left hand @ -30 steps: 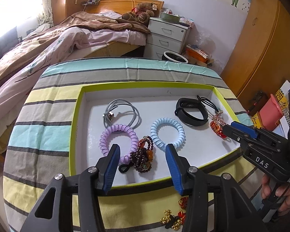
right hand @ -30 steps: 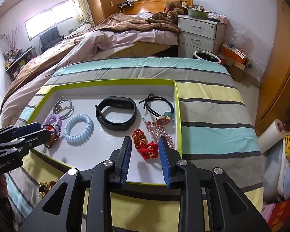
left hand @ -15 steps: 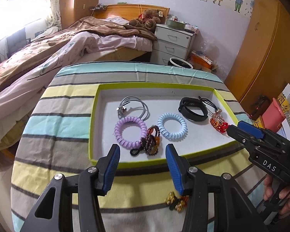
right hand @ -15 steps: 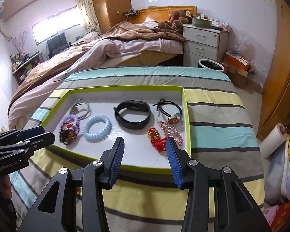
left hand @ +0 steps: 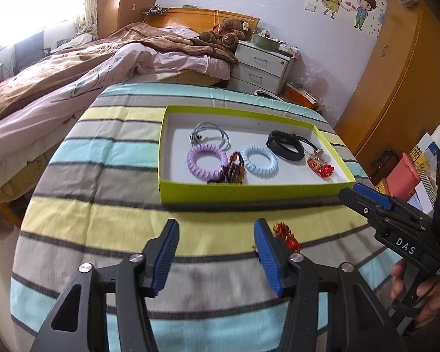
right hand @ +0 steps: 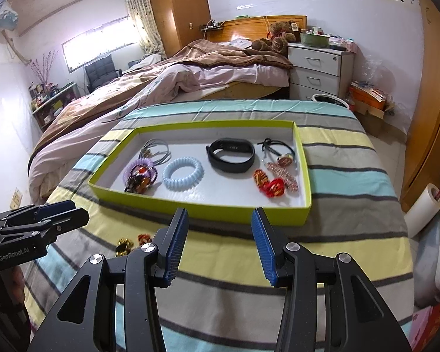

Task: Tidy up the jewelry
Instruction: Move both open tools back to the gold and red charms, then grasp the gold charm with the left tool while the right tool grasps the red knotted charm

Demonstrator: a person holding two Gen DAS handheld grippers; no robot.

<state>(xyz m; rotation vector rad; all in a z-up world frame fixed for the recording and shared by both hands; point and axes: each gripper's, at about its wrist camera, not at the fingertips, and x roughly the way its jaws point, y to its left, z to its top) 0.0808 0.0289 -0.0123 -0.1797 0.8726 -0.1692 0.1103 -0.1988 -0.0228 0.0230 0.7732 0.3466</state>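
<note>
Both hand-held grippers, left [left hand: 217, 253] and right [right hand: 220, 245], have drawn back from the tray [right hand: 208, 209], jaws wide and empty, leaving striped surface [left hand: 126, 228] free before its near wall; a red-gold trinket [left hand: 286, 234] lies half-hidden behind the left fingertip.

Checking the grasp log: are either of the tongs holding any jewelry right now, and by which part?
Nothing is held. The left tongs and right tongs are both open and empty above the striped cloth, short of the tray.

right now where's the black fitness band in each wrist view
Left wrist: the black fitness band lies right of centre in the green tray, toward the far wall.
Right wrist: the band lies mid-tray, near the far side.
Shared landmark: the blue coil hair tie just left of it.
</note>
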